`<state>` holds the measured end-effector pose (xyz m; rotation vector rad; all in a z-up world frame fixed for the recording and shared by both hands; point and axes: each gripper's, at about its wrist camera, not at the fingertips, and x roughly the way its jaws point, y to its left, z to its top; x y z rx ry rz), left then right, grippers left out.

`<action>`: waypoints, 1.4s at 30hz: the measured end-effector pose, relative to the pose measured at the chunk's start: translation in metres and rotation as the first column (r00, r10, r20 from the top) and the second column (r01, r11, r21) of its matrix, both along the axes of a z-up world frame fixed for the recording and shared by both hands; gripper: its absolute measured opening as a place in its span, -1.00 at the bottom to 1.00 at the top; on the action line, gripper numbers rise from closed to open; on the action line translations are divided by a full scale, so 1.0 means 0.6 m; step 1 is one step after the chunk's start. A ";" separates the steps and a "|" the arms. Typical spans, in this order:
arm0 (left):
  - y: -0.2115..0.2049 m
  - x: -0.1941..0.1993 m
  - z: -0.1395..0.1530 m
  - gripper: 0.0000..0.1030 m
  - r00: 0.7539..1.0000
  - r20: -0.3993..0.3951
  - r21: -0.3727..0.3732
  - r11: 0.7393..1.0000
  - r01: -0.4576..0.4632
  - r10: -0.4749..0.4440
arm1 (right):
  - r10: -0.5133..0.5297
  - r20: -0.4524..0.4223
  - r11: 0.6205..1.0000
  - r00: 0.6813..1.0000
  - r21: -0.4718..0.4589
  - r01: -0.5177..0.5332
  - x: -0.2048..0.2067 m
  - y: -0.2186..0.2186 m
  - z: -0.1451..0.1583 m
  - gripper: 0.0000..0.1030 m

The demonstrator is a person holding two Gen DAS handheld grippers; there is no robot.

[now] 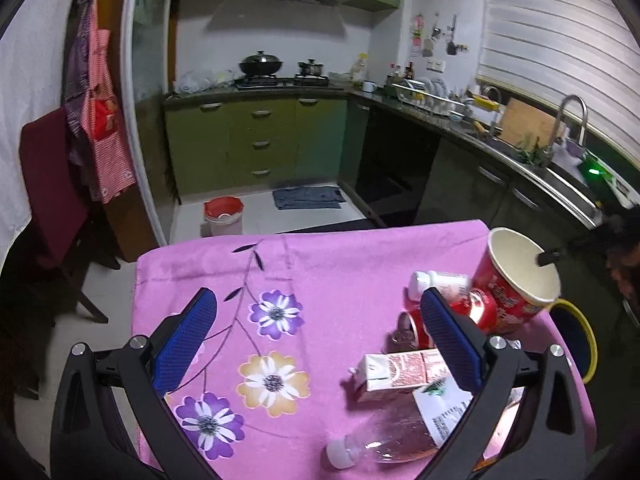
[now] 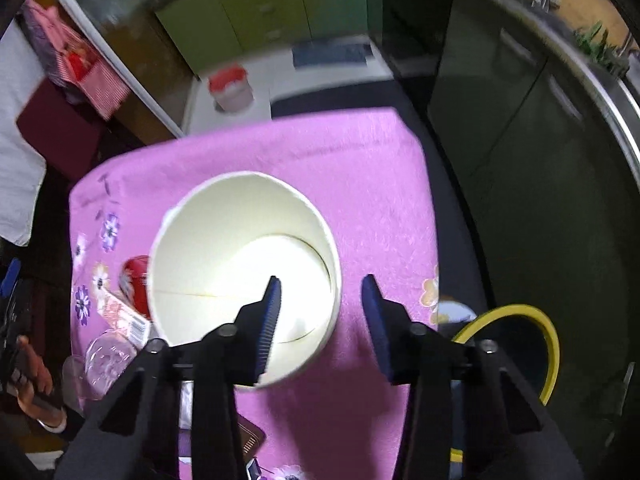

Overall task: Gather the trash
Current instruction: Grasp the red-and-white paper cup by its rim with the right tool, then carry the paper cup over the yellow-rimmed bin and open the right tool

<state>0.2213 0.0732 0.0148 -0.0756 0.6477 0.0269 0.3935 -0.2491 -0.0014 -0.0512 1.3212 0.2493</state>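
Observation:
A pink flowered tablecloth (image 1: 320, 280) carries trash at its right side: a big red paper cup (image 1: 516, 280), a red can (image 1: 476, 308), a small white bottle (image 1: 436, 282), a carton (image 1: 400, 368) and a clear plastic bottle (image 1: 396, 436). My left gripper (image 1: 320, 344) is open and empty above the cloth, left of the pile. My right gripper (image 2: 322, 308) is open, its left finger inside the cup (image 2: 240, 264) and its right finger outside the rim. A yellow-rimmed bin (image 2: 520, 344) stands beside the table's right edge.
Green kitchen cabinets (image 1: 256, 140) and a counter with a sink (image 1: 560, 168) run behind and to the right. A red-lidded bucket (image 1: 224, 216) and a blue mat (image 1: 308, 198) lie on the floor. A chair (image 1: 48, 192) stands at the left.

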 end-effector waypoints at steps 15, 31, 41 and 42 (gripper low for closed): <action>-0.057 -0.008 -0.016 0.88 0.995 -0.015 0.029 0.994 0.101 -0.100 | -0.031 -0.128 1.000 0.991 -0.004 0.031 0.023 -0.015 -0.093 -0.93; -0.074 -0.018 -0.013 0.88 0.989 -0.010 0.027 0.989 0.148 -0.148 | -0.343 -0.004 0.938 0.939 0.045 0.342 -0.088 -0.362 0.018 -0.93; -0.097 -0.029 -0.007 0.88 0.984 0.001 0.042 0.984 0.175 -0.176 | -0.523 -0.111 0.851 0.845 -0.003 0.526 -0.117 -0.534 -0.148 -0.92; -0.098 -0.031 -0.006 0.88 0.984 0.002 0.042 0.983 0.178 -0.178 | -0.527 -0.118 0.848 0.842 -0.007 0.530 -0.119 -0.531 -0.161 -0.92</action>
